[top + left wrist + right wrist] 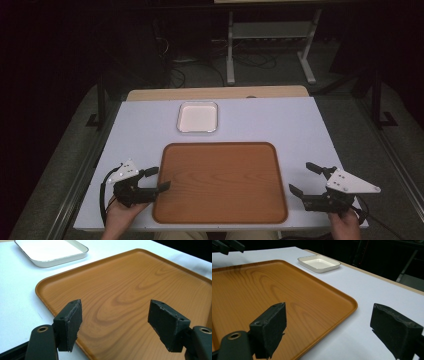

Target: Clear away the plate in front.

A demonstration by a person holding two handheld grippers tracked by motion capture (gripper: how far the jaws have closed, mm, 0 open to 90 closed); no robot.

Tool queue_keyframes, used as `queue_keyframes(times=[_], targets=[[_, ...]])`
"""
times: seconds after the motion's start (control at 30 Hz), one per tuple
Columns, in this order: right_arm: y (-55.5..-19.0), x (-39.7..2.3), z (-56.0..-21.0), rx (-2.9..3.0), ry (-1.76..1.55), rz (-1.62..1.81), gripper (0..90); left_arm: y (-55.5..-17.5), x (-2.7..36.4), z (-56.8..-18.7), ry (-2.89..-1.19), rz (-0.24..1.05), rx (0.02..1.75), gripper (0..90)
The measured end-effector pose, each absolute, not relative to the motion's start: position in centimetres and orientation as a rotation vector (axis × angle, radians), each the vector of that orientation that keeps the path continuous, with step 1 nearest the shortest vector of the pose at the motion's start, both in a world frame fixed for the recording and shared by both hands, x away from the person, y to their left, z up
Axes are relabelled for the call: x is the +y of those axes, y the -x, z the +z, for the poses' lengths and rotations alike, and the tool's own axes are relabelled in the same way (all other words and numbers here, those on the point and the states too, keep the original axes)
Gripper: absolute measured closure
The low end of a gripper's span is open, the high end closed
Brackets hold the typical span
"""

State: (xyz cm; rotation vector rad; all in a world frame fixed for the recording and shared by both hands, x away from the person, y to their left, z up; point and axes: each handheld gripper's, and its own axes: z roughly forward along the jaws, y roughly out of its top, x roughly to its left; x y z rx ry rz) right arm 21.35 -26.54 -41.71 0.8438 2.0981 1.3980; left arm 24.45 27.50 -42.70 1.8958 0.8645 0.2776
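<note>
Looks stiff, flat and likely slippery, that wooden tray (pixel 220 182) (nothing on it), so best pinched by its raised rim, with left gripper (pixel 156 180) and right gripper (pixel 302 178) both wide open, holding nothing.

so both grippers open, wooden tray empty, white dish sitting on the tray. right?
Not quite. The white dish sits on the table beyond the tray, apart from it, as the high view shows. Left gripper and right gripper are open, and the tray is empty.

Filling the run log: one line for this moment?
left gripper: open, empty | right gripper: open, empty | brown wood-grain tray: bare | white rectangular dish: empty
</note>
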Motion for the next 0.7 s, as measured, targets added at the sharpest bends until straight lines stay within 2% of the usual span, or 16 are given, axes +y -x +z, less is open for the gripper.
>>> queue_keyframes(times=[0.27, 0.7], targets=[[-21.4, -26.7, -41.7, 2.08, -0.871, 1.419, 12.5, -25.1, 27.2, -41.2, -1.882, 0.315, 0.836, 27.3], [-21.4, -27.0, -41.6, 2.041, -0.906, 1.458, 12.5, -27.1, 26.2, -40.6, -1.893, 0.256, 0.826, 27.3]])
